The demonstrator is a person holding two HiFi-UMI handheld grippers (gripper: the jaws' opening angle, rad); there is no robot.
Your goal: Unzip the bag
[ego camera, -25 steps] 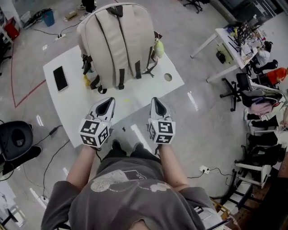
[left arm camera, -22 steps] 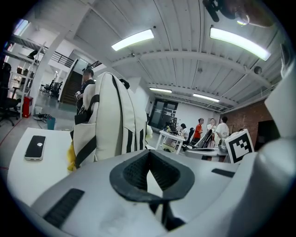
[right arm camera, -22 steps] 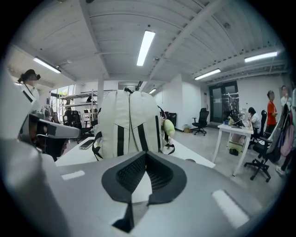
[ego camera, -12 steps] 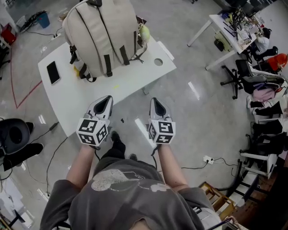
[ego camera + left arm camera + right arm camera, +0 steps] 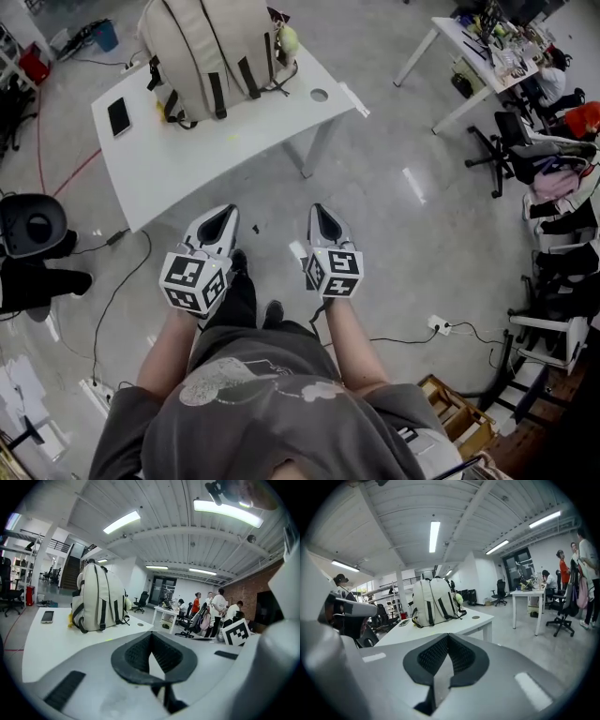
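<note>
Beige fabric backpack (image 5: 211, 42) is stood on far white table (image 5: 187, 159); L gripper (image 5: 225, 215) & R gripper (image 5: 322, 212) are held near, both pressed together.

A pale grey concrete floor (image 5: 394, 216) spreads under a white surface (image 5: 197, 155), with cables (image 5: 120, 281) trailing across it and a red line (image 5: 73, 175) marked nearby. A second white desk (image 5: 448, 45) and black office chairs (image 5: 492, 148) stand off to one side. Overhead, strip lights (image 5: 434, 536) run along a white ribbed ceiling (image 5: 178, 541). A brick wall (image 5: 255, 585) closes one end.
</note>
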